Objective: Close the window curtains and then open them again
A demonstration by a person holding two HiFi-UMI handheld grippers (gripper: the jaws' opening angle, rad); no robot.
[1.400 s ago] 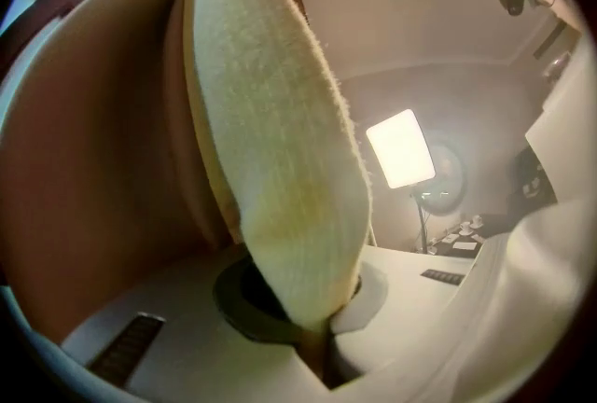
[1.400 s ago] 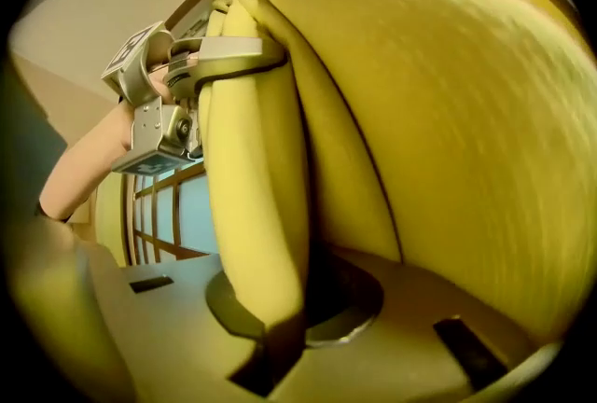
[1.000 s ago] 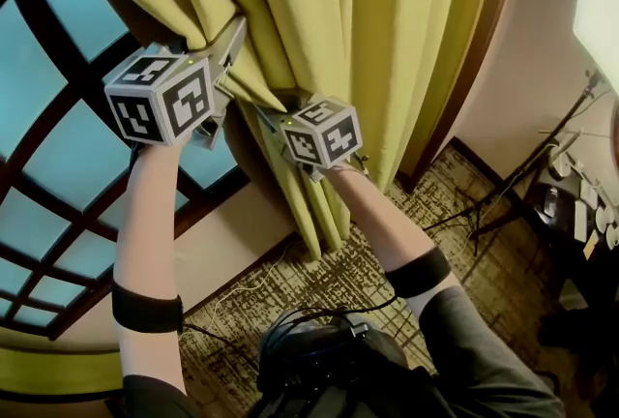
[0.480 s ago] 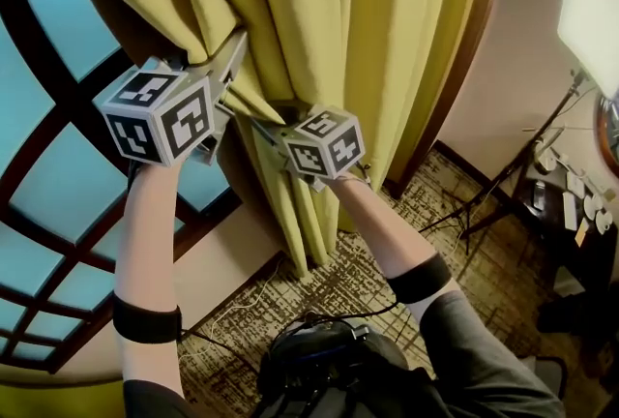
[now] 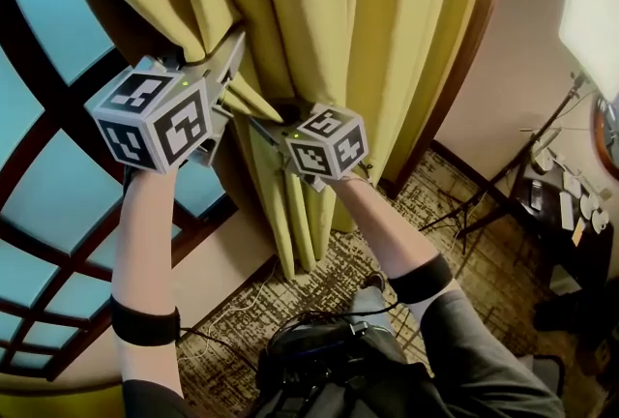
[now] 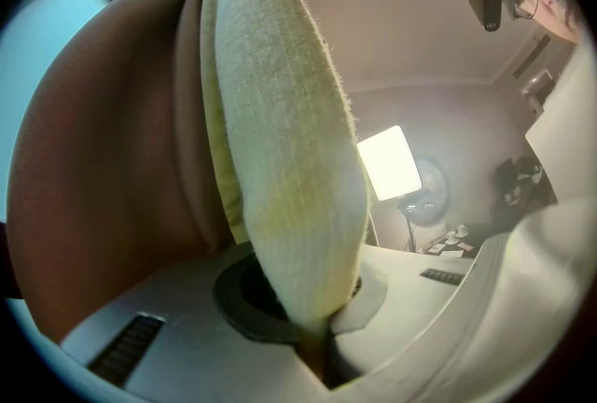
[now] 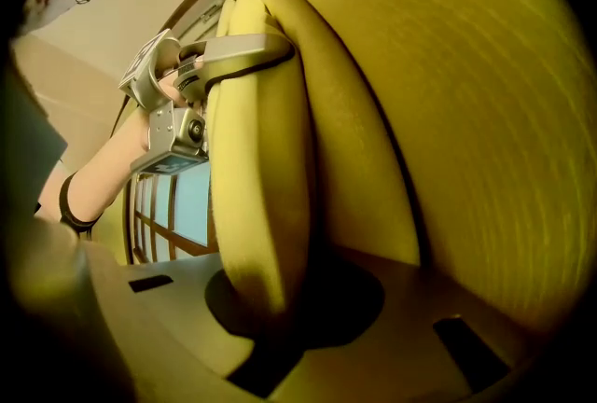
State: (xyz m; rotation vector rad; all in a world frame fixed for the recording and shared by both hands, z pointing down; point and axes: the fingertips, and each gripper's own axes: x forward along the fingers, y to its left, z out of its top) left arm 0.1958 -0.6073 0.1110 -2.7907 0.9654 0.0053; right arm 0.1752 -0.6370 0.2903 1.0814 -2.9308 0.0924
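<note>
The yellow-green woven fabric curtain [image 5: 387, 29] is seen gathered into deep vertical folds across the upper middle of the head view. It hangs down toward the floor beside a dark curved wooden frame [image 5: 464, 68]. To its left, the large window [image 5: 48, 174] of dark wooden lattice bars and pale blue glass panes is left uncovered. A brown-and-cream patterned carpet [image 5: 319, 295] is spread over the floor below. A cream wall [image 5: 522, 48] is seen to the right of the curtain, with a bright rectangular light panel [image 5: 592, 10] near a thin dark stand [image 5: 513, 198].

The left gripper [image 5: 234, 46] is carried on the raised left forearm and pointed into the curtain's left edge, its white cube with black square markers [image 5: 155, 116] turned toward the camera. In the left gripper view its jaws are seen drawn almost fully together, with a pale yellow fold of the curtain pinched between them.

The right gripper [image 5: 263, 124] is held just beside the left one and lower, with its smaller-looking marker cube [image 5: 327, 143] behind it. Its jaws are likewise nearly closed and clamped on a thicker rolled fold of the same curtain. In the right gripper view the left gripper is seen clasped over the folds higher up.

A black band [image 5: 145, 324] is worn round each forearm.
</note>
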